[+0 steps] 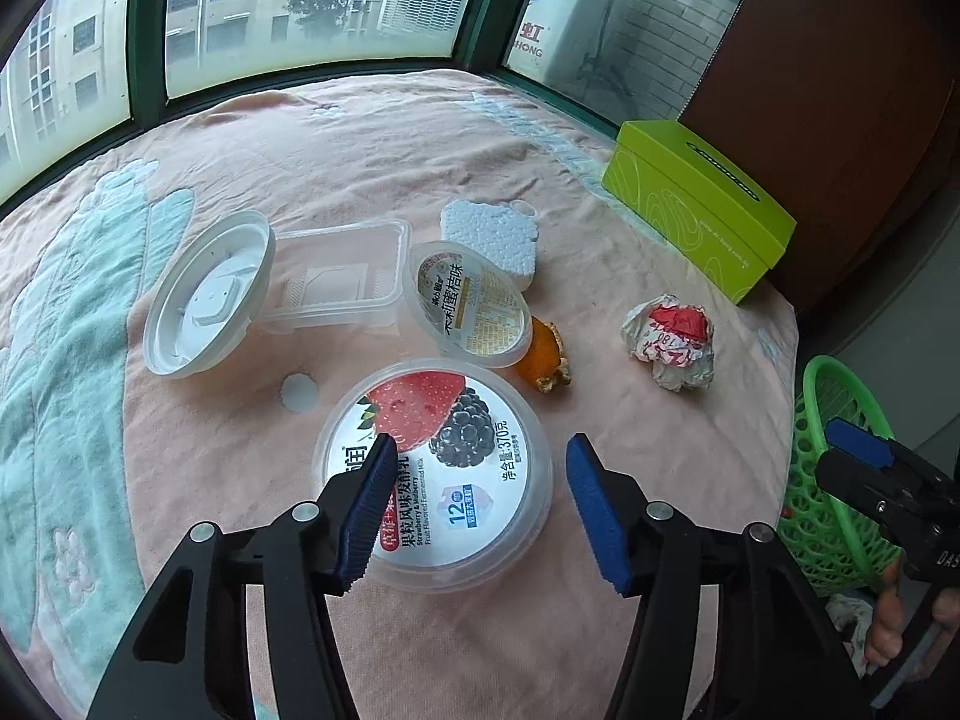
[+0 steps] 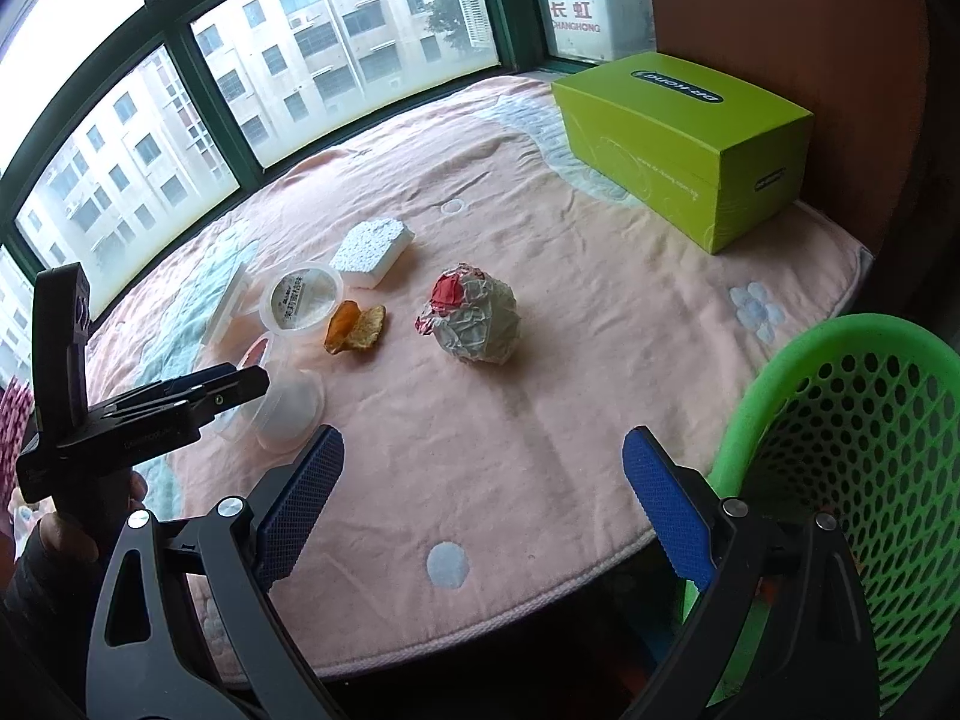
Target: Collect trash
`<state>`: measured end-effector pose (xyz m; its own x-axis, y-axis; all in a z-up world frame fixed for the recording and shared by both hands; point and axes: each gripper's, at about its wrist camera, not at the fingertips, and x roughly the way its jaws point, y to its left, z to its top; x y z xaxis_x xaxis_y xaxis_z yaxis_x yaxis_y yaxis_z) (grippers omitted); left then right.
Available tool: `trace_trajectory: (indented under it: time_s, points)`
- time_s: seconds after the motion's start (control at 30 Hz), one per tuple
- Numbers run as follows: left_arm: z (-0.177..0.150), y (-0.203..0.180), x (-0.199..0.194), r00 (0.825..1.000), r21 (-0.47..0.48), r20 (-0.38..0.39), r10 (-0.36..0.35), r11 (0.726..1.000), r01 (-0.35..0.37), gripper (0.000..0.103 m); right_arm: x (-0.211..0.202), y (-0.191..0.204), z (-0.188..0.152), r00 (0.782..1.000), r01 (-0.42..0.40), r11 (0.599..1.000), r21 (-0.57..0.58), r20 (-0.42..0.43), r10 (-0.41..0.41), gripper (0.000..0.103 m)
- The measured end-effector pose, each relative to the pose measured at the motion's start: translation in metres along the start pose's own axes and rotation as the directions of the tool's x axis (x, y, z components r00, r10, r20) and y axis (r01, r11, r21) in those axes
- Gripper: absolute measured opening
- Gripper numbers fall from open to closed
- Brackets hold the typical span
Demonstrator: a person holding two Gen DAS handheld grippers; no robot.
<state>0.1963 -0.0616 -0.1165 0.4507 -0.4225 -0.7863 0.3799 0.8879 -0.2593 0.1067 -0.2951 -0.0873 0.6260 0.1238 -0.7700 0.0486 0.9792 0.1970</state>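
A pink blanket (image 2: 540, 360) covers the round table by the windows (image 2: 180, 120). A green basket (image 2: 852, 450) stands past its edge. The trash sits mid-table; the left gripper (image 1: 480, 510), jaws half-spread, straddles the yogurt tub (image 1: 444, 468) without pressing. The right gripper (image 2: 483, 501) gapes wide over bare cloth.

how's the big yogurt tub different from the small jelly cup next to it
The yogurt tub is larger and round, with strawberry and blackberry pictures on its lid; the jelly cup is smaller, with a yellow label. The tub lies flat; the cup sits tilted against the foam block. Both are clear plastic with printed lids.
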Motion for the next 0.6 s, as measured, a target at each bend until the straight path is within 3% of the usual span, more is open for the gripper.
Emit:
trace_trajectory:
  time_s: [0.03, 0.2, 0.3, 0.6]
  points:
    - [-0.001, 0.0, 0.0, 1.0, 0.003, 0.003, -0.001, 1.0, 0.001, 0.057, 0.0, 0.001, 0.0, 1.0, -0.001, 1.0, -0.002, -0.002, 0.001, 0.093]
    - [-0.002, 0.001, -0.007, 0.999, 0.004, 0.035, 0.021, 1.0, -0.021, 0.085, 0.003, 0.002, -0.002, 1.0, -0.003, 1.0, -0.008, -0.008, 0.003, 0.093]
    - [-0.001, 0.003, -0.006, 0.999, 0.001, 0.034, 0.04, 0.999, -0.041, 0.094, 0.004, 0.001, -0.001, 1.0, -0.003, 1.0, -0.003, -0.009, 0.003, 0.093]
    - [-0.003, 0.021, 0.019, 0.999, -0.074, -0.047, 0.022, 0.997, -0.026, 0.095, 0.007, 0.002, -0.001, 1.0, -0.005, 1.0, -0.005, -0.017, 0.005, 0.093]
